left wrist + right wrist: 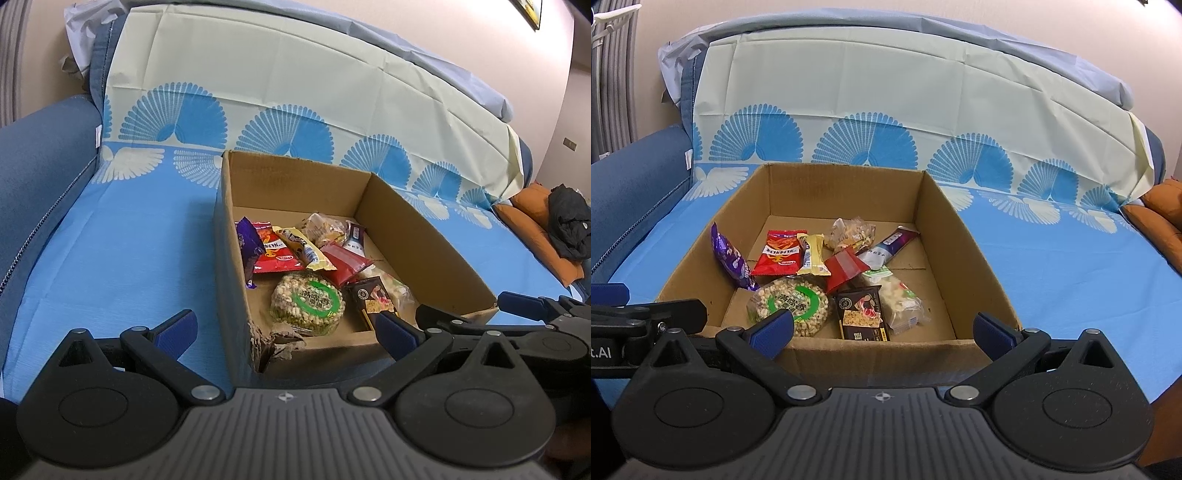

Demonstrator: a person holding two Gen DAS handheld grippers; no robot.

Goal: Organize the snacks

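An open cardboard box [975,258] sits on a blue-covered sofa seat and holds several snack packets. Among them are a round puffed-grain cake with a green ring [792,306], a dark cracker pack [862,314], a red pouch [779,253] and a purple packet [729,256]. The box also shows in the left wrist view [424,240] with the grain cake [308,302]. My left gripper [284,330] is open and empty at the box's near left corner. My right gripper [884,332] is open and empty at the box's near wall. The right gripper's fingers [524,302] show in the left view.
A blue and cream cloth with fan patterns [886,110] covers the sofa seat and back. The sofa's blue armrest [40,177] rises at the left. An orange cushion [535,225] with a black garment [569,225] lies at the right. The box's near left corner is torn [273,343].
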